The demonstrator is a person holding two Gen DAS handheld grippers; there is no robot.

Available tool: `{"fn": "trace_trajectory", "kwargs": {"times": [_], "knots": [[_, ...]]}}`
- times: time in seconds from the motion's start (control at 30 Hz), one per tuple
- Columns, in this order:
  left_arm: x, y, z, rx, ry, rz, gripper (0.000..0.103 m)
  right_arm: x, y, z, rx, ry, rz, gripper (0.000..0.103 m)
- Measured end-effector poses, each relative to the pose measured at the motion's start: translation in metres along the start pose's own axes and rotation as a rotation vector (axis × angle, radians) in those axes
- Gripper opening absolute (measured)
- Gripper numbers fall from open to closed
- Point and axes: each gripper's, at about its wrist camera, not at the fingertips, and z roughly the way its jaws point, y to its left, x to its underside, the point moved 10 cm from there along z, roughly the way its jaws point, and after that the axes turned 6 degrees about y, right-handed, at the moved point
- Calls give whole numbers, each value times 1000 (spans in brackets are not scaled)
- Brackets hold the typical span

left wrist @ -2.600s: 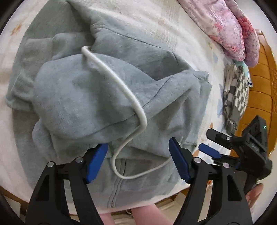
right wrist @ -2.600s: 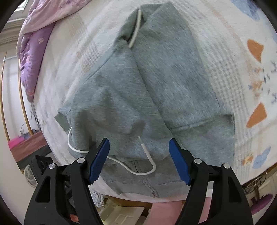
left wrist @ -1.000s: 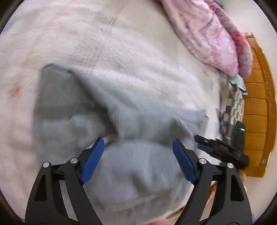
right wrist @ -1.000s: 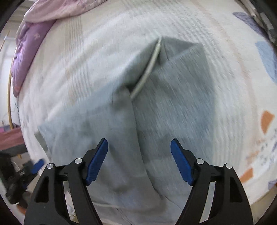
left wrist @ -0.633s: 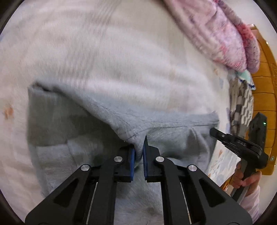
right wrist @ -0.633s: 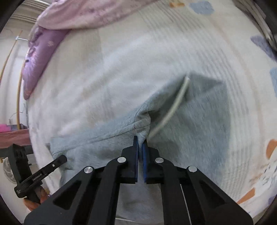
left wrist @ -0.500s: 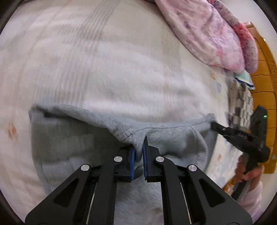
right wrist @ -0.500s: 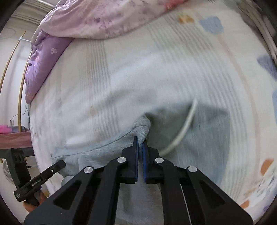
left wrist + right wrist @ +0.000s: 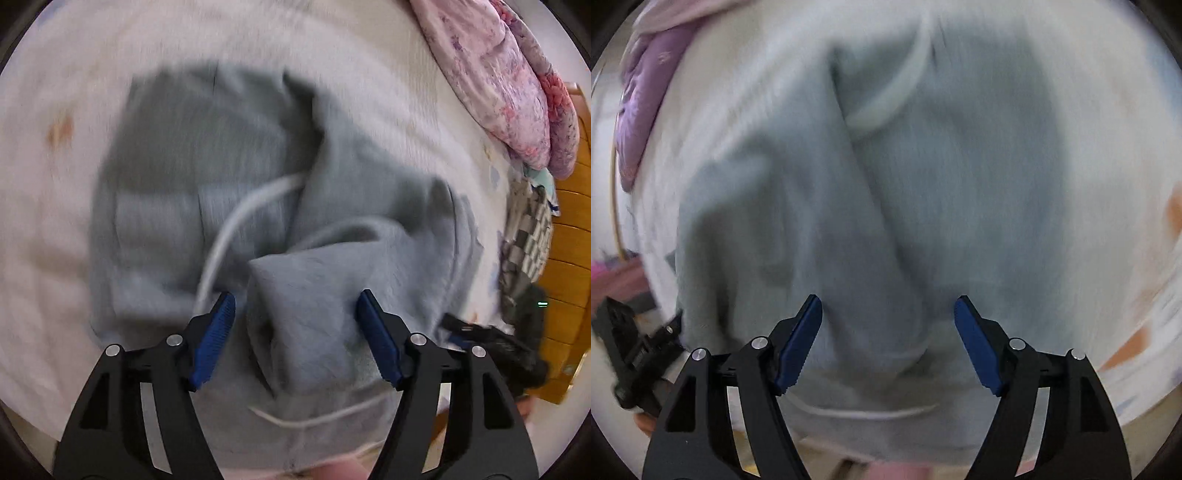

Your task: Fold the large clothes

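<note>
Grey hoodie (image 9: 236,155) with white drawstring (image 9: 243,214); cream bedsheet (image 9: 92,295); pink floral quilt (image 9: 498,74); checked black-and-white cloth (image 9: 528,236) right of blue-padded gripper (image 9: 297,334).

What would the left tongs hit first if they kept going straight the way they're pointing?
Most likely the raised fold of the grey hoodie lying between the open left tongs. The picture is blurred, so depth is uncertain.

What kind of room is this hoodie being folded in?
Most likely a bedroom: the grey hoodie lies on a pale bedspread, with a pink quilt bunched beside a wooden headboard.
</note>
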Motion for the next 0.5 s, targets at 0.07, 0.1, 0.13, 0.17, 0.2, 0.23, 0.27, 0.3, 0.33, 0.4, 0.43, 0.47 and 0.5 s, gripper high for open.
{"fn": "trace_trajectory", "kwargs": {"times": [0.07, 0.1, 0.13, 0.17, 0.2, 0.23, 0.27, 0.3, 0.33, 0.4, 0.43, 0.47, 0.5], "knots": [[10, 1, 11, -28, 13, 2, 69, 11, 3, 15, -46, -1, 41, 36], [12, -1, 14, -36, 18, -3, 69, 17, -1, 15, -25, -14, 49, 20], [11, -3, 13, -37, 19, -11, 69, 21, 0, 10, -4, -28, 41, 16], [11, -6, 9, -38, 11, -20, 69, 25, 2, 1, -13, -35, 23, 10], [11, -7, 6, -42, 7, -21, 69, 30, 2, -4, -16, -31, 18, 9], [13, -8, 1, -63, 6, -25, 69, 36, -3, -14, 17, -23, 17, 9], [16, -6, -2, -79, 10, -29, 69, 39, -12, -21, 79, -25, 12, 9], [20, -11, -3, -85, 15, -25, 69, 39, -21, -25, 129, -31, 15, 9], [26, -13, -3, -91, 23, -5, 69, 37, -28, -24, 161, -34, 24, 10], [33, -9, 4, -148, 29, 12, 69, 32, -31, 0, 174, 22, -4, 23], [36, -4, 8, -182, 46, 8, 69, 33, -35, 14, 221, 72, -13, 28], [38, -4, 7, -188, 51, 2, 69, 34, -38, 16, 244, 80, 8, 37], [39, -7, -1, -191, 31, 9, 69, 36, -39, 12, 242, 75, 23, 49]]}}
